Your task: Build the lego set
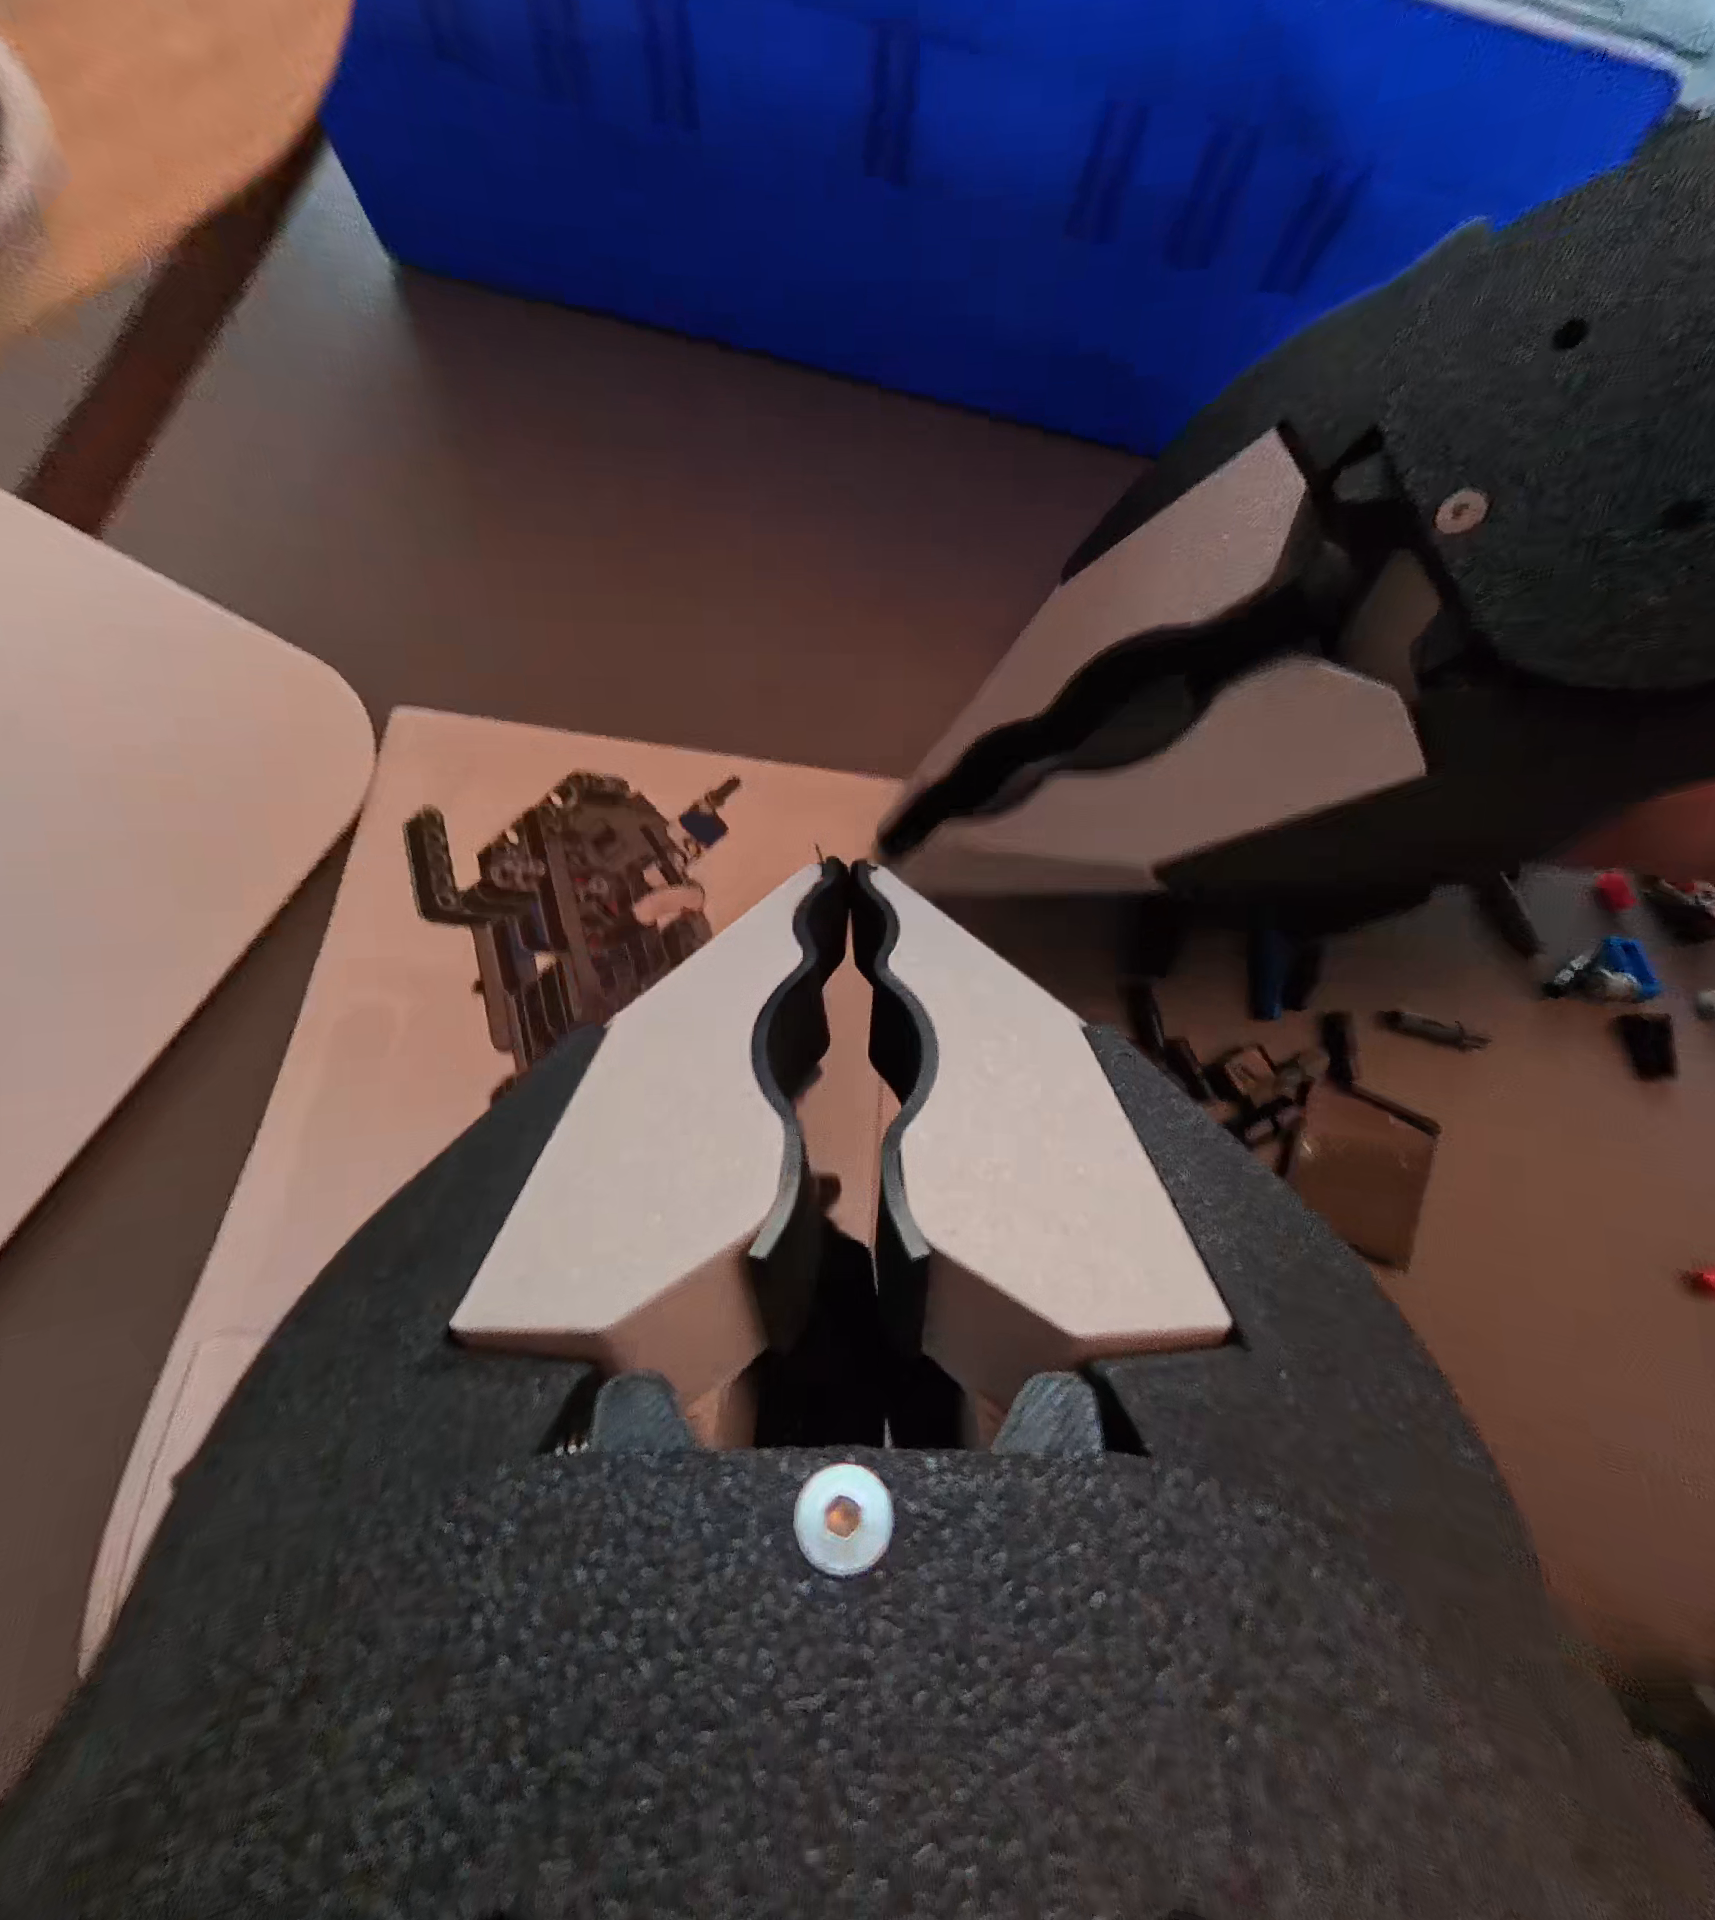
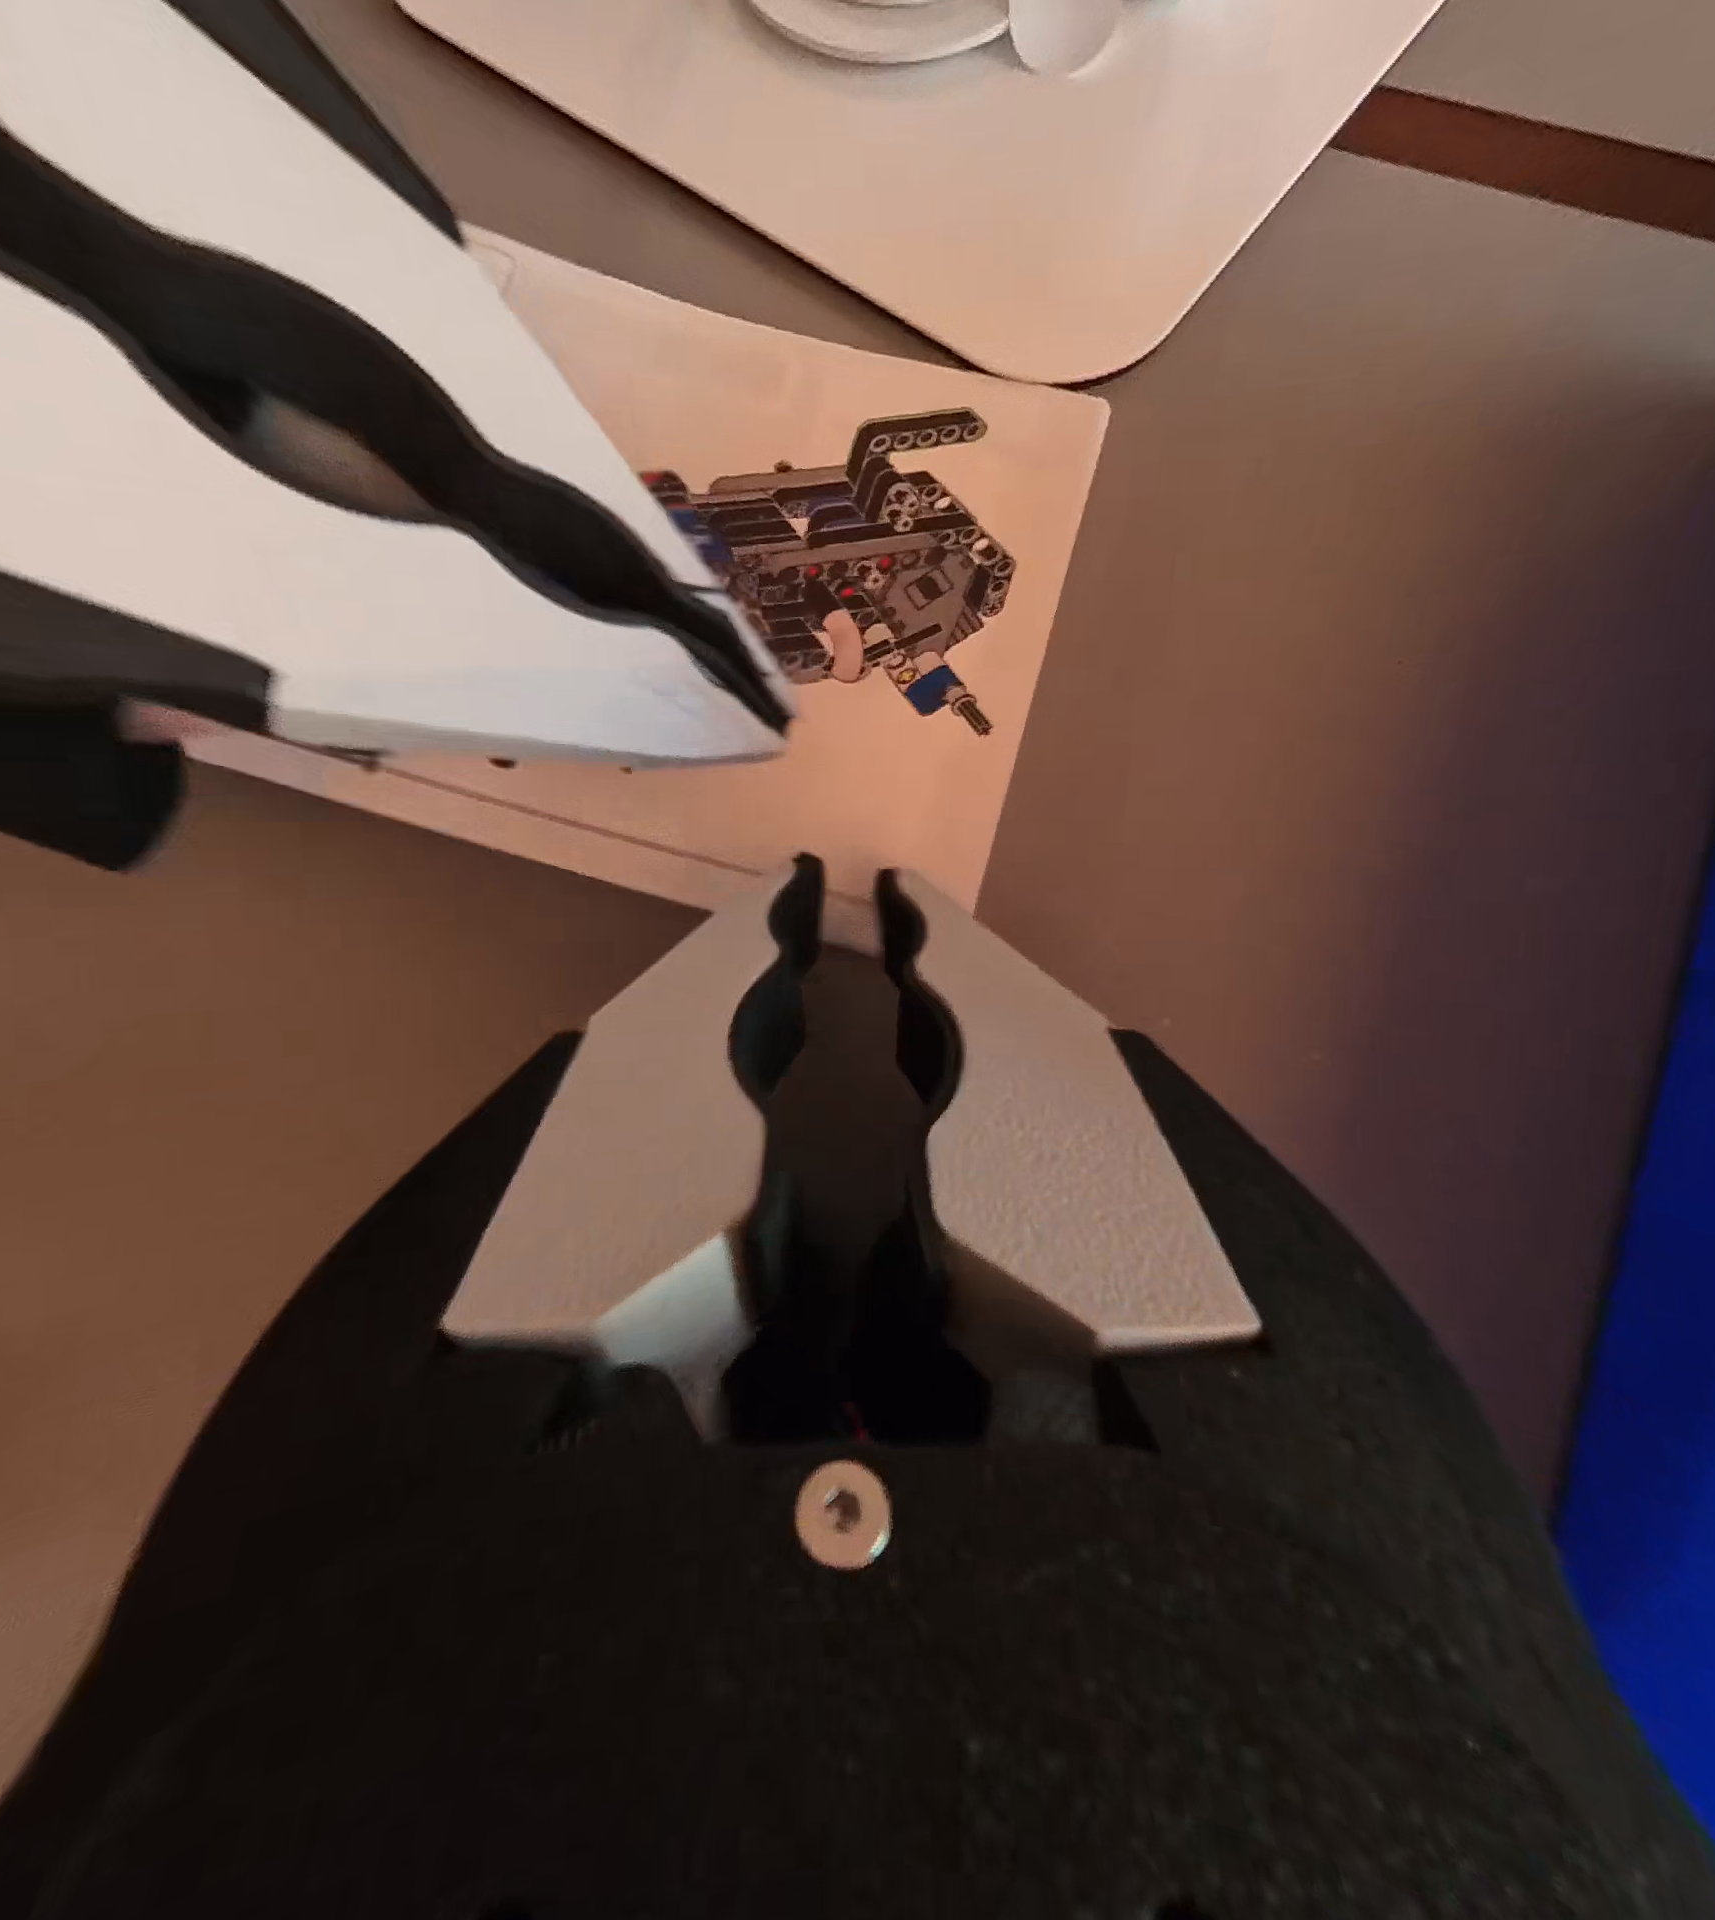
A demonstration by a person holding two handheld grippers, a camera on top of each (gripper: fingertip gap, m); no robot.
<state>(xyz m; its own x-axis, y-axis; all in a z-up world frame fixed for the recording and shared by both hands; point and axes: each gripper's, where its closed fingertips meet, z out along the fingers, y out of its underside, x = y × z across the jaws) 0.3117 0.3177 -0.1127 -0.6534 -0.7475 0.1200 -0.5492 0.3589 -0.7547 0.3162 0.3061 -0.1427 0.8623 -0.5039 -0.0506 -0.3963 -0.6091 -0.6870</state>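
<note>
Left gripper [image 1: 848, 868] hung over the instruction sheet [image 1: 396, 997], its tips pressed together on nothing, beside the printed picture of the lego model [image 1: 572, 914]. Right gripper [image 2: 840, 878] hovered at the sheet's corner, tips slightly apart and empty. Loose lego pieces [image 1: 1601, 966] lay scattered on the brown table [image 1: 624, 499] farther right, near a blue bin [image 1: 936, 208].

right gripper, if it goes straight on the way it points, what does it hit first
Most likely the printed instruction sheet lying on the table: the right gripper points at its near edge, just short of the pictured model. Depth is unclear.
</note>
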